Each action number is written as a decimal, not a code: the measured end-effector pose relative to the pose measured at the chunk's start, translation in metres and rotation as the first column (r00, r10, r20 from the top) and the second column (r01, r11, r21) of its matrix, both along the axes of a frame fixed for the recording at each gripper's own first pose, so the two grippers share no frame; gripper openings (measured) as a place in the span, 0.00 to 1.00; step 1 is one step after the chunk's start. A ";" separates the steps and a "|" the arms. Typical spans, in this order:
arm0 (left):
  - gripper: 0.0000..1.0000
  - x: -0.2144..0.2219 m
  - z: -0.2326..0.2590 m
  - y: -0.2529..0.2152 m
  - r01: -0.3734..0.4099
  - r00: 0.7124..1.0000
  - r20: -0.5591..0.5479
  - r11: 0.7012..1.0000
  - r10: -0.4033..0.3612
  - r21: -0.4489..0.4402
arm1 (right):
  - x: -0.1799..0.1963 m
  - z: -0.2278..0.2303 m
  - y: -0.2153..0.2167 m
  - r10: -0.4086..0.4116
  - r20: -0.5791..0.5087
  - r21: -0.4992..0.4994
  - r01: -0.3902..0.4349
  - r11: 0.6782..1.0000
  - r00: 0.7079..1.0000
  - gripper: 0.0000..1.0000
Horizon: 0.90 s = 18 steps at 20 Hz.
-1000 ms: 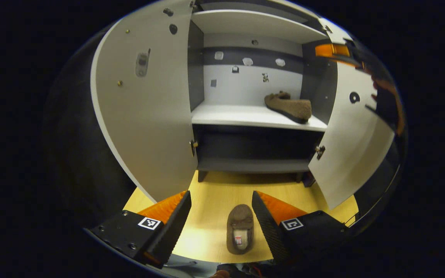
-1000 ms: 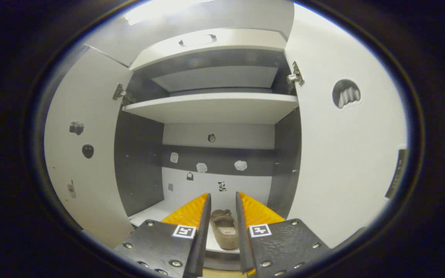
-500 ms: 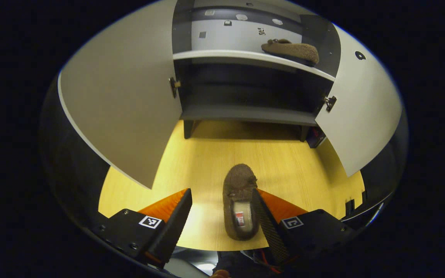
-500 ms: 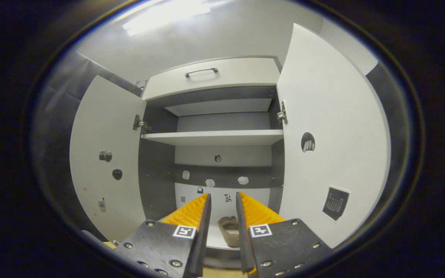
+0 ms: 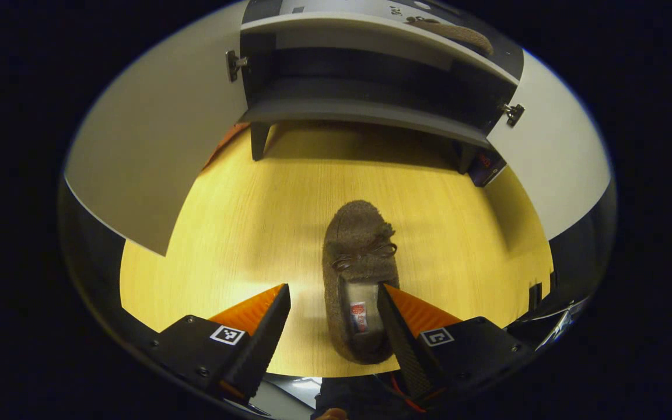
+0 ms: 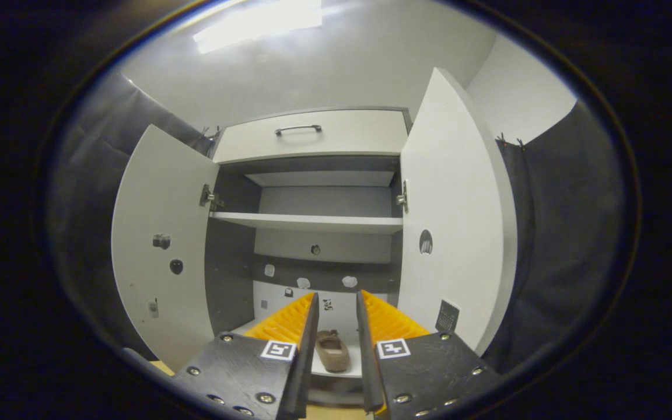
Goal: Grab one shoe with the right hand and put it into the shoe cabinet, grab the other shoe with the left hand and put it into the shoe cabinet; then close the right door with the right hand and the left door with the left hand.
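Now, step in hand: the left-hand pickup, with one shoe home and one to go.
Left gripper (image 5: 333,294): jaws spread wide and holding nothing, low over the wooden floor (image 5: 242,233).
Second shoe (image 5: 360,274): a brown fuzzy slipper lying flat on the floor, toe toward the shoe cabinet (image 5: 365,111); the near finger sits right at its heel opening (touching or only overlapping, I cannot tell), the other finger well apart on its far side.
Next move: my read is that the gripper must centre so the heel end lies between both fingers, then squeeze; soft pile may give, so a bite on the collar looks safer than one on the toe.
Right gripper (image 6: 336,321): jaws a narrow gap apart, gripping nothing, held back from the cabinet.
First shoe (image 6: 331,352): resting alone on the lower white shelf, seen through that narrow gap.
Left door (image 6: 158,251): swung fully open.
Right door (image 6: 450,233): swung open too (both closings are yet to come).
Drawer (image 6: 312,134): shut, atop the cabinet.
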State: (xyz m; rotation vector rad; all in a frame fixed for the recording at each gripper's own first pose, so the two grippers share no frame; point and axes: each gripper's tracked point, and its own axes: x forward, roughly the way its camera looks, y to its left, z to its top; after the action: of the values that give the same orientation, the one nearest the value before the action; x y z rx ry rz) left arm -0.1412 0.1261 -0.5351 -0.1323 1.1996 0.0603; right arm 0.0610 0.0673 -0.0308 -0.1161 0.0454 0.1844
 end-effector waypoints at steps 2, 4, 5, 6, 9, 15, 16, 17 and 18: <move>0.93 -0.003 -0.010 -0.001 -0.004 1.000 -0.016 1.000 0.003 -0.023 | -0.002 0.000 -0.001 0.002 -0.004 0.006 -0.002 1.000 1.000 0.36; 0.93 -0.005 -0.020 -0.006 -0.003 1.000 -0.029 0.999 0.002 -0.050 | -0.003 0.000 0.001 0.007 -0.009 0.019 -0.006 1.000 1.000 0.36; 0.93 -0.007 -0.027 -0.007 -0.010 0.999 -0.044 0.998 0.007 -0.054 | -0.003 0.000 -0.001 0.005 -0.009 0.021 -0.005 1.000 1.000 0.36; 0.93 -0.009 -0.033 -0.008 -0.014 0.998 -0.058 0.998 0.011 -0.058 | -0.002 0.000 -0.001 0.003 -0.008 0.019 -0.003 1.000 1.000 0.37; 0.92 -0.016 -0.044 -0.011 -0.029 0.995 -0.092 0.997 0.022 -0.068 | -0.003 -0.002 0.001 0.013 -0.015 0.018 -0.013 1.000 1.000 0.38; 0.92 -0.024 -0.059 -0.014 -0.109 0.987 -0.131 0.989 0.095 -0.102 | 0.003 0.000 -0.002 0.009 -0.005 0.018 -0.009 1.000 1.000 0.38; 0.91 -0.024 -0.060 -0.014 -0.121 0.985 -0.137 0.986 0.105 -0.114 | 0.004 0.001 -0.004 0.005 -0.002 0.017 -0.005 1.000 1.000 0.38; 0.88 -0.023 -0.061 -0.015 -0.129 0.984 -0.137 0.983 0.111 -0.130 | 0.005 0.001 -0.006 0.002 0.001 0.015 -0.002 1.000 1.000 0.38; 0.88 -0.024 -0.062 -0.016 -0.133 0.983 -0.144 0.980 0.112 -0.146 | 0.006 0.001 -0.006 -0.002 0.002 0.013 0.002 1.000 1.000 0.38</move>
State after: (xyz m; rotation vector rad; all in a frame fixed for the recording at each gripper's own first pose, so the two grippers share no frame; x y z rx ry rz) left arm -0.1649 0.1099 -0.5970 -0.3437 1.3302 0.0848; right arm 0.0666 0.0610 -0.0302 -0.1033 0.0427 0.1831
